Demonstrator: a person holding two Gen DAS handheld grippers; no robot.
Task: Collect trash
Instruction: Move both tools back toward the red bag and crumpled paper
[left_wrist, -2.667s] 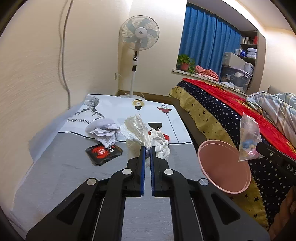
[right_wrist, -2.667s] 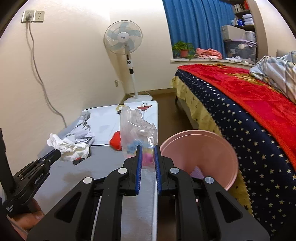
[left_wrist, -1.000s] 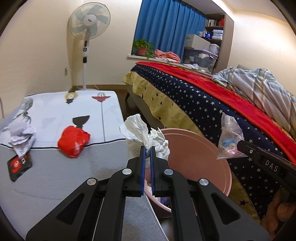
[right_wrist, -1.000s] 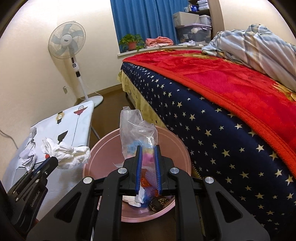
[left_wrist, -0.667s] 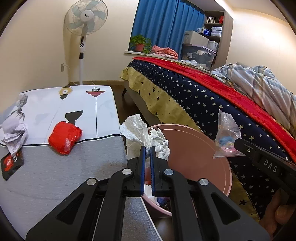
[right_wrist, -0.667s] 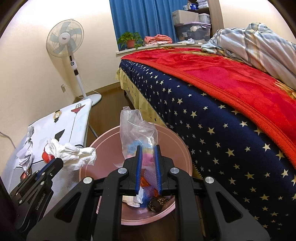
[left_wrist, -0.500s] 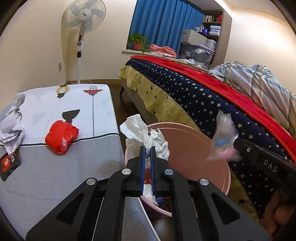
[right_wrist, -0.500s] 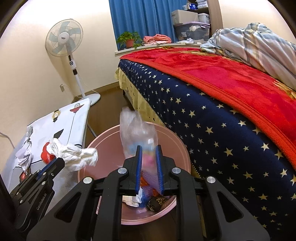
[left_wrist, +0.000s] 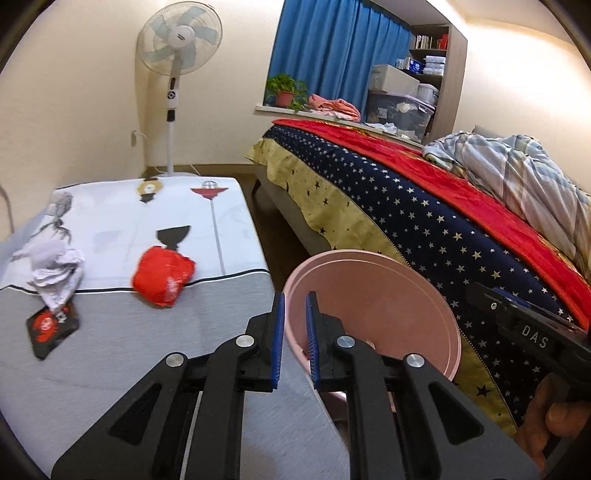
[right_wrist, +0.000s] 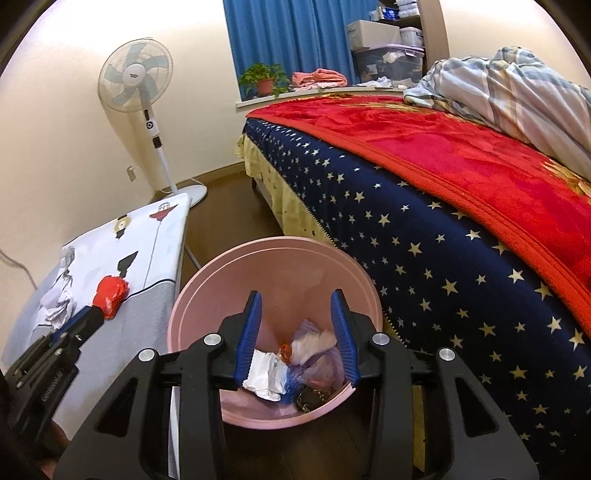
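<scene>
Trash is seen in the left wrist view at ten o'clock on the ironing board (left_wrist: 110, 354): a red wrapper (left_wrist: 162, 275), crumpled paper (left_wrist: 55, 275) and a black packet (left_wrist: 51, 326) remain to be collected. The left gripper (left_wrist: 294, 325) is narrowly parted and empty, its jaws just opened, beside the pink bin (left_wrist: 373, 306).

From the right wrist view, the right gripper (right_wrist: 295, 332) is held wide and empty above the bin (right_wrist: 192, 295), its jaws just opened; dropped trash (right_wrist: 288, 369) lies inside.

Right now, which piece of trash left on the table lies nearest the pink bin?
The red crumpled wrapper: it lies closest to the bin; the white paper wad and black packet sit farther left.
</scene>
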